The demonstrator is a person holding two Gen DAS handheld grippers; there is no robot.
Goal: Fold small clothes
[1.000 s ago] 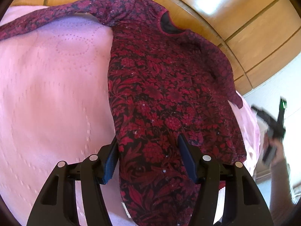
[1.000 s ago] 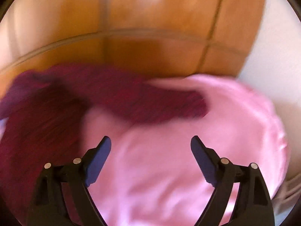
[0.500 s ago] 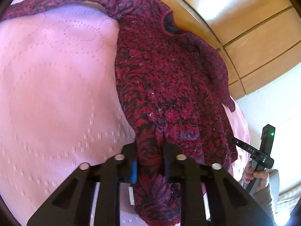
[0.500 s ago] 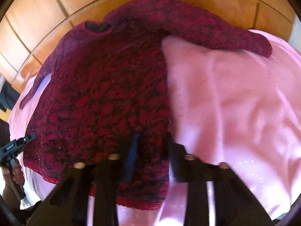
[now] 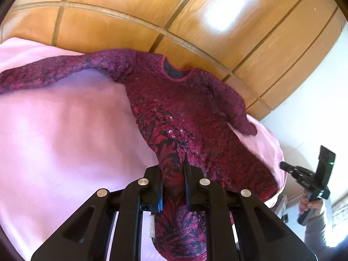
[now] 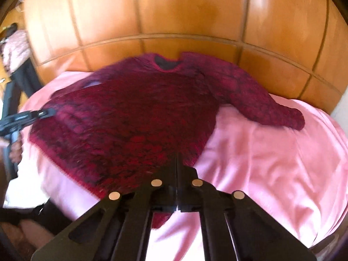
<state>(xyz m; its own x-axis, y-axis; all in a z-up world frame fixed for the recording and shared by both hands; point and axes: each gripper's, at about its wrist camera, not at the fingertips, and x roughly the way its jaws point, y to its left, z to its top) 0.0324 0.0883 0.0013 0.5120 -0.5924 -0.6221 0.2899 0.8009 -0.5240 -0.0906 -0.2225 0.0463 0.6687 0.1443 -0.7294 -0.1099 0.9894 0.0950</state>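
Observation:
A dark red floral sweater (image 5: 195,113) lies face up on a pink bed cover (image 5: 65,141), neck toward the wooden panels and sleeves spread out. My left gripper (image 5: 174,174) pinches a fold of its hem, the jaws closing the last bit on the fabric. My right gripper (image 6: 177,165) grips the hem of the same sweater (image 6: 134,117) near its right side, its jaws closing tight on the cloth. Each gripper shows in the other's view: the right gripper (image 5: 285,166) at the hem's far corner, the left gripper (image 6: 46,112) at the left edge.
Glossy wooden panels (image 5: 152,10) rise right behind the bed. The pink cover (image 6: 271,163) spreads wide on both sides of the sweater. A hand (image 5: 308,206) holds the right gripper's handle. A person in a pink top (image 6: 15,47) shows at the far left.
Both grippers went from open to shut on the sweater's hem. Both then rose and pulled back, and the hem lifted off the cover.

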